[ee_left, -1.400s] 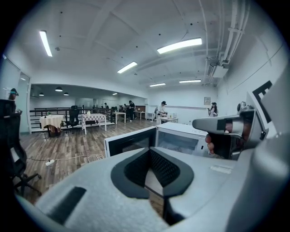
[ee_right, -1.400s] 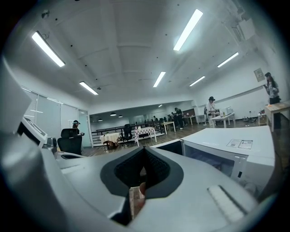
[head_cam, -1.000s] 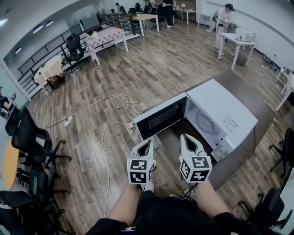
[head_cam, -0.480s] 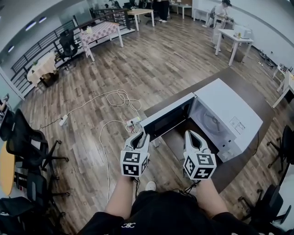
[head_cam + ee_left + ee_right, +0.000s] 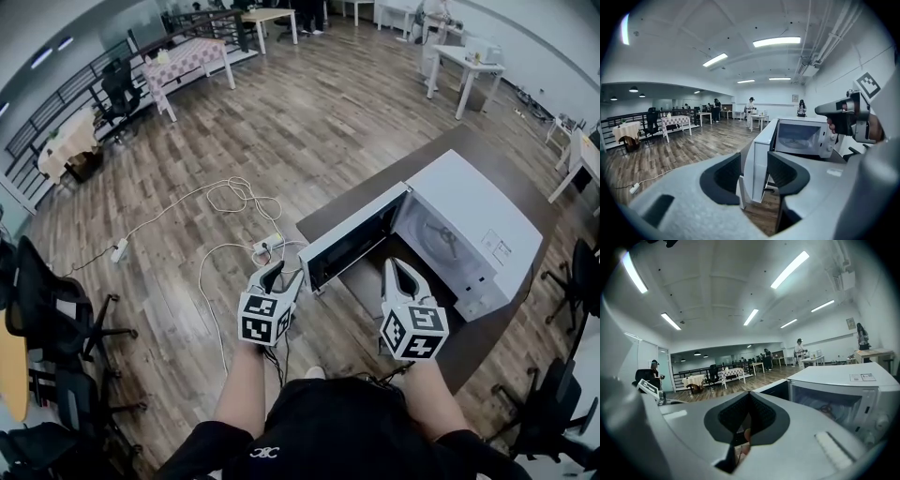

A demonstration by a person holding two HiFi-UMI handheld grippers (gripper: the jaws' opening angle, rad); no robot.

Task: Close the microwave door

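Observation:
A white microwave [image 5: 469,225] stands on a dark brown table, its door [image 5: 352,246] swung wide open to the left. My left gripper [image 5: 284,275] is just short of the door's free end, and its jaws are opening. In the left gripper view the door's edge [image 5: 757,164] shows in the gap of that gripper [image 5: 752,176], with neither pad pressing on it. My right gripper [image 5: 395,269] is shut with nothing in it and hovers in front of the open cavity. In the right gripper view the jaws of that gripper [image 5: 749,401] meet, and the microwave [image 5: 843,394] lies ahead to the right.
A power strip with looping white cables [image 5: 265,247] lies on the wood floor left of the table [image 5: 497,337]. Black office chairs [image 5: 47,300] stand at the far left, with more at the right edge. White tables [image 5: 469,61] and people are far back.
The left gripper has moved left and forward to the door's free end, and its jaws have gone from shut to open. The right gripper has edged forward, still shut.

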